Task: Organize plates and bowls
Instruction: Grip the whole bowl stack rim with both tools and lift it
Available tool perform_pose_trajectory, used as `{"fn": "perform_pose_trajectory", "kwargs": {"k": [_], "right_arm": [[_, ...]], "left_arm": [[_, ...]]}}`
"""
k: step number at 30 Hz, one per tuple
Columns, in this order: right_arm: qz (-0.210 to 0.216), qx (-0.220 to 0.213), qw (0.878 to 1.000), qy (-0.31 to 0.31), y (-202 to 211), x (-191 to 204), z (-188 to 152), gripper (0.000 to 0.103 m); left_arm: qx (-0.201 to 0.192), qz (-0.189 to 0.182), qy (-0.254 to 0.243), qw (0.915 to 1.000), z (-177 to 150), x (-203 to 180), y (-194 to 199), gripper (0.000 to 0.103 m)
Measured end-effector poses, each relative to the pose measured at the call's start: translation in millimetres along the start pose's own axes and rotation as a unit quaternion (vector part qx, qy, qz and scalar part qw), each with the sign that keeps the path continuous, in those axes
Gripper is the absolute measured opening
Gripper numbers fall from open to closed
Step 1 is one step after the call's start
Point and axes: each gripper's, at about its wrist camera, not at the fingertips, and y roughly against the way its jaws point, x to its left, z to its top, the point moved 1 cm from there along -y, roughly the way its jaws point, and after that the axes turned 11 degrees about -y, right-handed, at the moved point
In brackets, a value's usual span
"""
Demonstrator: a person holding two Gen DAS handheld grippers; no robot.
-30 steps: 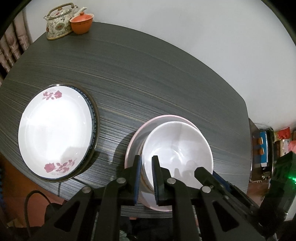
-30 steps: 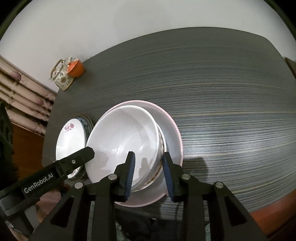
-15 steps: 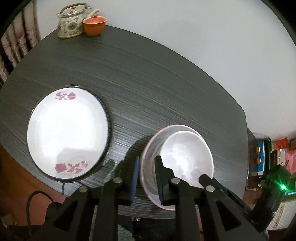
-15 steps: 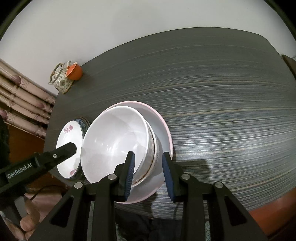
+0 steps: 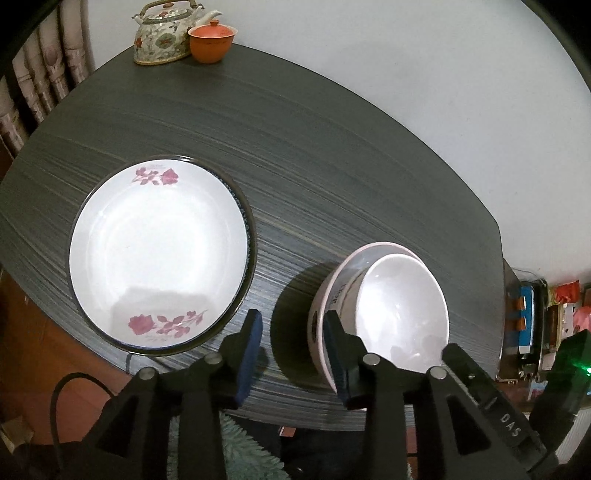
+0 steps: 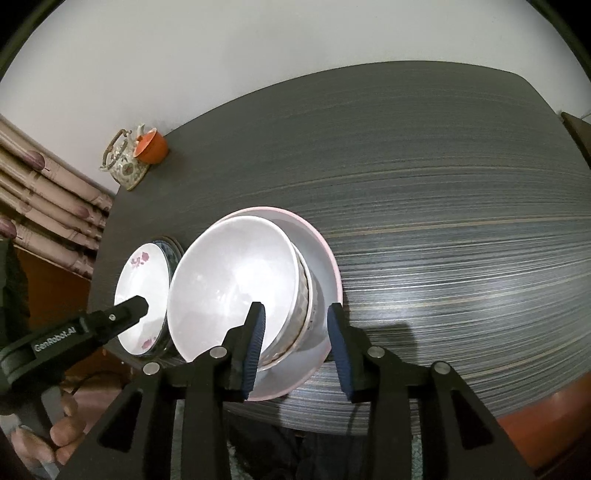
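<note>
A stack of white bowls [image 5: 402, 314] sits inside a pink-rimmed bowl [image 5: 325, 295] near the table's front edge. My right gripper [image 6: 295, 343] straddles the stack's wall [image 6: 306, 295], one pad inside the top white bowl [image 6: 232, 280], the other outside the pink rim [image 6: 334, 273]. Its jaws are starting to open. My left gripper [image 5: 293, 350] is just left of the stack, jaws opening, only bare table between them. Its right finger [image 5: 336, 350] is beside the pink wall. A rose-patterned plate [image 5: 159, 251] lies on a dark-rimmed plate [image 5: 251, 236] further left.
A floral teapot [image 5: 166, 33] and an orange lidded cup [image 5: 212, 42] stand at the dark table's [image 5: 332, 147] far corner by the wall. A shelf of packets [image 5: 528, 317] is beyond the right edge. A hand [image 6: 62, 435] holds the left gripper.
My left gripper has let go of the pink bowl's rim, opened and drawn off to the left. The right jaws have widened slightly around the stack.
</note>
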Motion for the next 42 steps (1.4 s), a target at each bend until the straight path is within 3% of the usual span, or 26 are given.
{"fn": "perform_pose_trajectory", "kwargs": {"k": [14, 22, 42], "right_arm": [[-0.011, -0.021, 0.999, -0.022, 19.4, -22.6, 6.0, 0.04], [-0.027, -0.002, 0.999, -0.032, 4.7, -33.6, 5.5, 0.045], [-0.068, 0.029, 0.997, -0.02, -24.8, -33.1, 11.3, 0.05]], "left_arm": [[0.015, -0.025, 0.013, 0.9995, -4.0, 6.7, -3.9, 0.038], [0.036, -0.03, 0.012, 0.9988, -0.8, 3.1, -16.1, 0.044], [0.066, -0.013, 0.016, 0.9976, 11.4, 3.8, -53.2, 0.044]]}}
